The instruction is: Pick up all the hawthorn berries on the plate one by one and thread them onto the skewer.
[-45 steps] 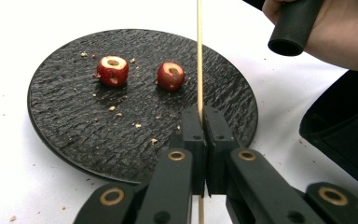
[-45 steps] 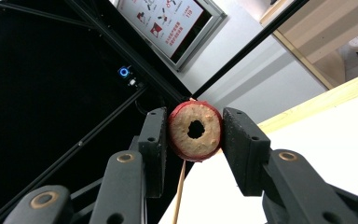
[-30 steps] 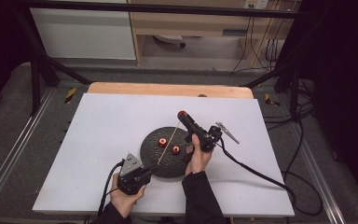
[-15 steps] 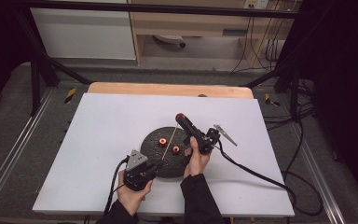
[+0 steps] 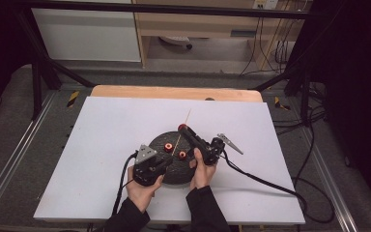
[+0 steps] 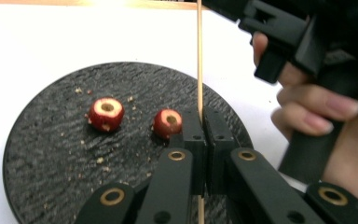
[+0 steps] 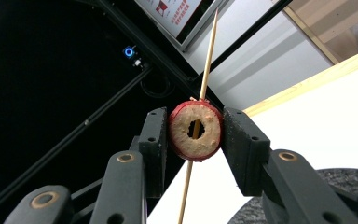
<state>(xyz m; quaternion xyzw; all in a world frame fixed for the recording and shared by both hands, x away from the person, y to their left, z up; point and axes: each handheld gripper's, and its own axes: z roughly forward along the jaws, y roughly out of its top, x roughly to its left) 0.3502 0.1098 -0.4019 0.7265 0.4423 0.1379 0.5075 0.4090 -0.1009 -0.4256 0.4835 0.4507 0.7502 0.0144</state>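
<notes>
The dark round plate [image 5: 174, 162] served as the landmark, sitting near the middle of the white counter [image 5: 101, 145]. At the plate's left edge, the left hand-held gripper [image 5: 162, 164] was clenched on the lower part of a thin wooden skewer [image 6: 198, 70], which rose upright above the plate. On the plate, left of that skewer, lay two cored red fruits [image 6: 106, 113] [image 6: 168, 123], near each other but apart, with crumbs scattered round them. Above the plate's far right side, the right hand-held gripper [image 7: 195, 133] was grasping a third cored red fruit [image 7: 196, 130] by its sides. The skewer's tip passed through the hole of this fruit and stood out beyond it. Judgement: threading had begun; one fruit was on the skewer but not yet slid down, and two remained on the plate.
</notes>
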